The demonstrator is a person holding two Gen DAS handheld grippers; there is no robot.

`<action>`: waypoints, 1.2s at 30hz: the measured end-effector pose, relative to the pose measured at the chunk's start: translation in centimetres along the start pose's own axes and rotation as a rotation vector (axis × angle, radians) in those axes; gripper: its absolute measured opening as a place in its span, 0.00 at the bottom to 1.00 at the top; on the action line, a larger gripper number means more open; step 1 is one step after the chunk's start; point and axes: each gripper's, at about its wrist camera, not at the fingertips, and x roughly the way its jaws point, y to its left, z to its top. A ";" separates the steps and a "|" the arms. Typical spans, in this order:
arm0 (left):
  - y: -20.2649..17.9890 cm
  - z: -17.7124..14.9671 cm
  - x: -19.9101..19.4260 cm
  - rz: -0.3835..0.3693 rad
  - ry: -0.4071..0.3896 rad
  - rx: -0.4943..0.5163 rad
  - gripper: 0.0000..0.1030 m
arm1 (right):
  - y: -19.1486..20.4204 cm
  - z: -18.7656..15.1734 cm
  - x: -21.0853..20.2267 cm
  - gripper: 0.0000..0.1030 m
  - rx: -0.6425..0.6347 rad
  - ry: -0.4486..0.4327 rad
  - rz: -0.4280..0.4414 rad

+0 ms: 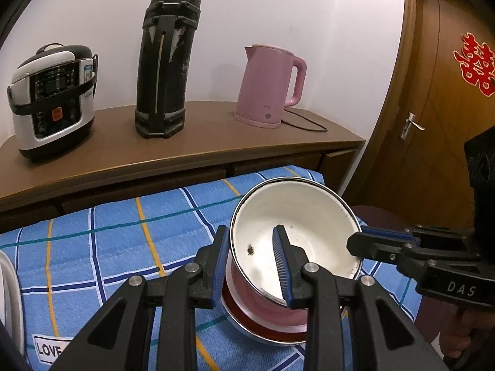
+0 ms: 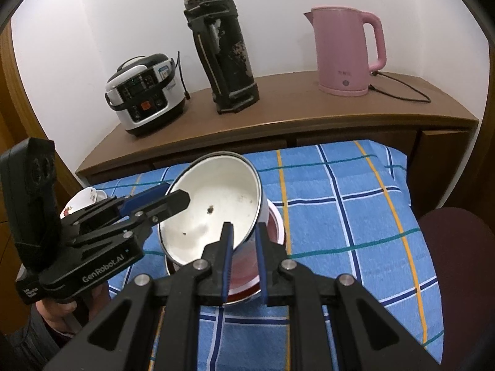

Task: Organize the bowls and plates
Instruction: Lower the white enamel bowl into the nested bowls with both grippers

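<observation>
A white enamel bowl [image 1: 309, 216] [image 2: 216, 191] with a dark rim and a chipped spot inside sits tilted in a red-and-pink bowl [image 1: 263, 321] [image 2: 275, 222] on a blue checked cloth [image 1: 123, 247]. My left gripper [image 1: 251, 238] is shut on the white bowl's left wall, one finger outside and one inside. The right wrist view shows this left gripper [image 2: 176, 194] at the bowl's left rim. My right gripper [image 2: 244, 227] is shut on the bowl's right wall, and the left wrist view shows this right gripper [image 1: 355, 242] there. A hand holds each gripper.
Behind the cloth a brown cabinet [image 2: 278, 123] carries a rice cooker [image 2: 145, 92], a black thermos [image 2: 222, 52] and a pink kettle [image 2: 346, 52] with its cord. A flowered bowl [image 2: 83, 201] lies at the left. A dark red seat [image 2: 458, 247] and a wooden door [image 1: 433, 92] stand to the right.
</observation>
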 end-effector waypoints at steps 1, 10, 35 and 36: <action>-0.1 -0.1 0.1 0.001 0.003 0.004 0.30 | 0.0 0.0 0.0 0.14 0.001 0.000 -0.001; -0.2 -0.4 0.6 0.000 0.031 0.019 0.30 | -0.3 -0.1 -0.1 0.14 0.001 0.002 -0.003; -0.5 -0.7 1.2 0.006 0.057 0.043 0.30 | -0.5 -0.4 0.4 0.16 0.005 0.025 -0.012; -0.5 -0.7 1.2 0.007 0.057 0.043 0.30 | -0.5 -0.5 0.4 0.16 0.004 0.026 -0.012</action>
